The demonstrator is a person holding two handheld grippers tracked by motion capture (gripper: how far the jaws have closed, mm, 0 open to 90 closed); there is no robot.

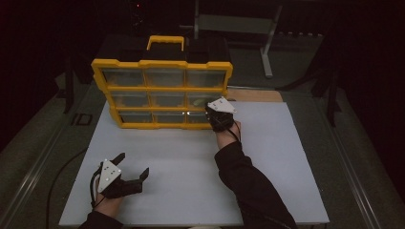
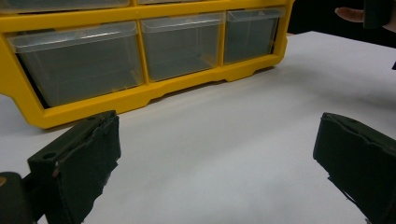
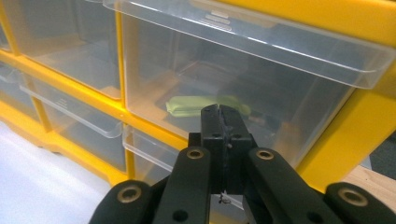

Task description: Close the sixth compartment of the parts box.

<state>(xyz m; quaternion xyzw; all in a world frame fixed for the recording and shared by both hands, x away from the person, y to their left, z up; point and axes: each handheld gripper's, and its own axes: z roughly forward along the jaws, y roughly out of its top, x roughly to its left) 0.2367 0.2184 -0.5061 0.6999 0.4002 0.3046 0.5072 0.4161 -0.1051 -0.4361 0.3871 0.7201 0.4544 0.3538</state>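
Dark surroundings close in on the white tabletop [image 1: 191, 191] you are working at, with the yellow drawer organizer [image 1: 162, 93] standing upright at its far edge.

Starting at your left, the left gripper [image 1: 131, 164] rests on the table near you, its jaws spread wide with nothing between them, well apart from the cabinet.

Moving right, your right gripper [image 3: 218, 112] has its jaws pressed together on nothing, the tips just at the front wall of the clear drawer [image 3: 233, 79] in the middle row, right-hand column. Whether they touch it cannot be told. A flat pale green item [image 3: 187, 105] lies inside on the drawer floor.

That drawer looks like thin, stiff, light plastic, smooth and probably slippery, so closed tips may skid across it. Judge the best hold to be the lip along its top front edge: hook or pinch there and pull straight out.

Some moulded marks sit on the drawer lip, too small to read; no brand name is legible.
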